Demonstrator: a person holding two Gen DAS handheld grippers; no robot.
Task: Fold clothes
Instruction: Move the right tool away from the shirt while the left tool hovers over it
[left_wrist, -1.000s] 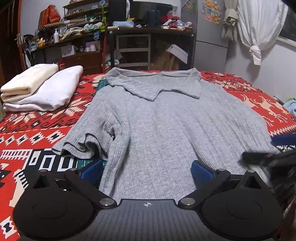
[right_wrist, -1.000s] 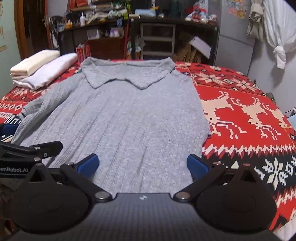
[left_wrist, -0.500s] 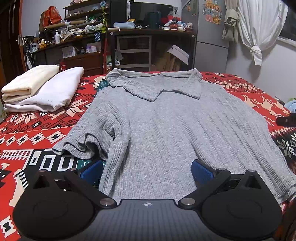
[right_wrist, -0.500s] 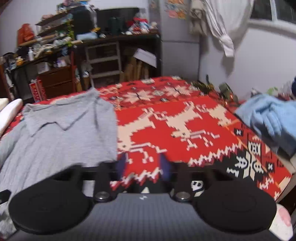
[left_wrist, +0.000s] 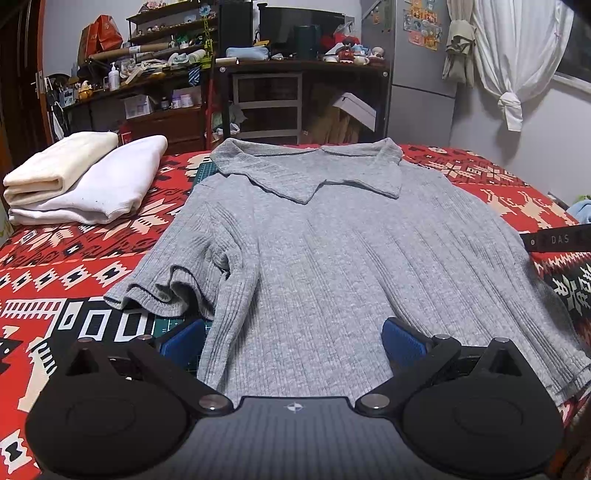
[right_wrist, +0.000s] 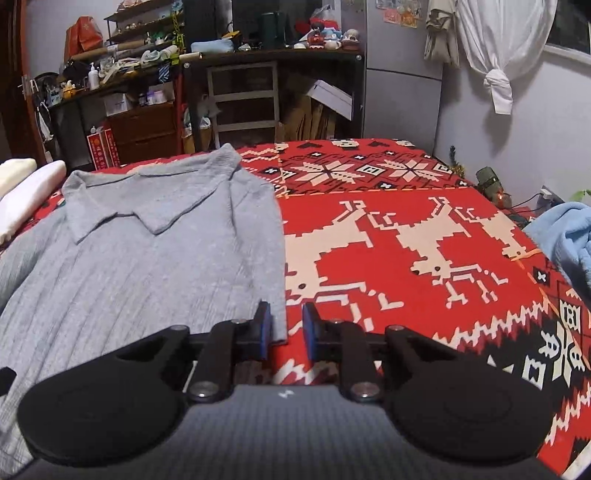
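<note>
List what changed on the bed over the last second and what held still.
The right tongs swung off the grey polo shirt toward its right edge and narrowed from wide open to a small gap; the shirt's edge sits just at that gap, with no grip showing. Unchanged: the left tongs are wide open over the shirt's hem, the shirt lies flat with its left sleeve bunched, and the folded white clothes sit as before.
</note>
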